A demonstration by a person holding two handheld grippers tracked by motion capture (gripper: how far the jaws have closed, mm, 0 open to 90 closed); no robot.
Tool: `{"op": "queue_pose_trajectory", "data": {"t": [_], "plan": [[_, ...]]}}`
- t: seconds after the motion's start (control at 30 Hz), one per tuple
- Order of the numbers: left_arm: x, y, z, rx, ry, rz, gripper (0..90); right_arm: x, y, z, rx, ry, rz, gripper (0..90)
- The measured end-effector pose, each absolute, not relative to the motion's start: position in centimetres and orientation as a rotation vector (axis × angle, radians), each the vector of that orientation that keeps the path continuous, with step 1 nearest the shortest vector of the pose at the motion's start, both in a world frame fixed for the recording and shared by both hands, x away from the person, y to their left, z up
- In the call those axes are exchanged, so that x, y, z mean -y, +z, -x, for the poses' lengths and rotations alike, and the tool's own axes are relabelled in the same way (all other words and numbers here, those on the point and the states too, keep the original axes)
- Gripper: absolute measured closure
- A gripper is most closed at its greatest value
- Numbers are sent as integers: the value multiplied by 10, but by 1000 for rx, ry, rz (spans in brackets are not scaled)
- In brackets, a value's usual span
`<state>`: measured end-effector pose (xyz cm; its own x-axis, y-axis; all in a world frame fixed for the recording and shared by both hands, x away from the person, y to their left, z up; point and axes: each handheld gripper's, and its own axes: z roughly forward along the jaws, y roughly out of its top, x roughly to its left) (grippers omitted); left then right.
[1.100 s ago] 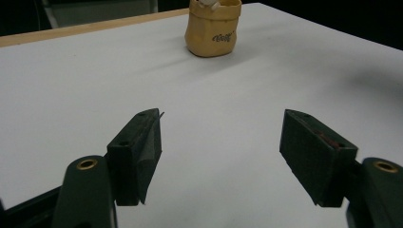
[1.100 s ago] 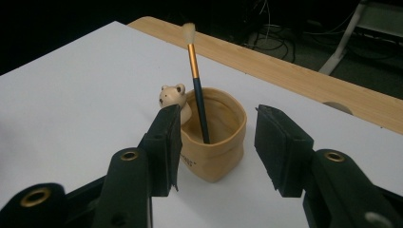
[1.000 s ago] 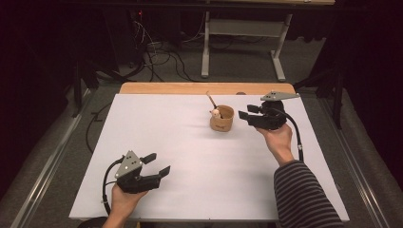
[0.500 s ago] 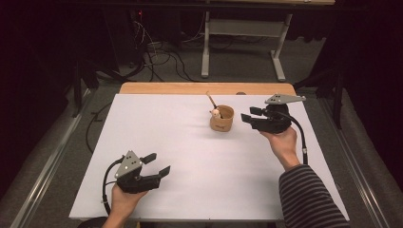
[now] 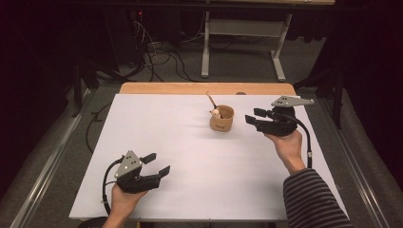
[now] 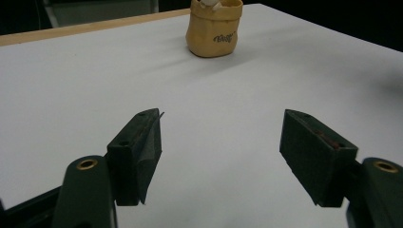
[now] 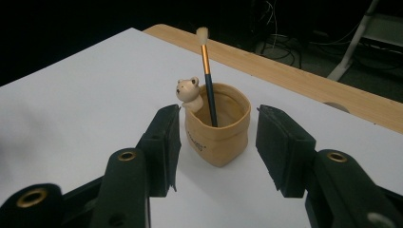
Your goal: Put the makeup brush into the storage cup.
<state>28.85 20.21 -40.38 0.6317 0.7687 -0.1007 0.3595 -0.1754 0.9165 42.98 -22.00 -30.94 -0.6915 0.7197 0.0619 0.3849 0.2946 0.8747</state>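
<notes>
The tan pouch-shaped holder (image 7: 217,133) is soft-looking, with a rolled rim, dark lettering on its side and a small cream bear figure (image 7: 188,91) perched on the rim. 1 brush (image 7: 207,71) stands in it, leaning slightly, with an orange and dark handle and pale bristles at the top. The holder sits on the white worktop (image 5: 190,156) toward its far side, a little right of the middle, just in front of the bare wooden strip (image 5: 204,88) along the far edge.

The right gripper (image 5: 255,117) is held just beside the holder, jaws parted wide and empty; in the right gripper view the holder shows between the 2 jaws but beyond their tips, not touching either. The left gripper (image 5: 157,164) is near the front left of the worktop, well apart from the holder, jaws also spread wide with nothing between them.

In the left gripper view the holder (image 6: 215,29) is cut off at the top, so the brush cannot be made out there. The lettering is too small to read with certainty
</notes>
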Motion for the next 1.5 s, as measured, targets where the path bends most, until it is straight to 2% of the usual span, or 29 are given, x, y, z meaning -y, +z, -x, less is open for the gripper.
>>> {"op": "queue_pose_trajectory", "data": {"t": [1.5], "plan": [[-201, -404, -288, -915, 478, -1781, 310, 258, -315, -389, -2146, 1463, -1036, 488]]}}
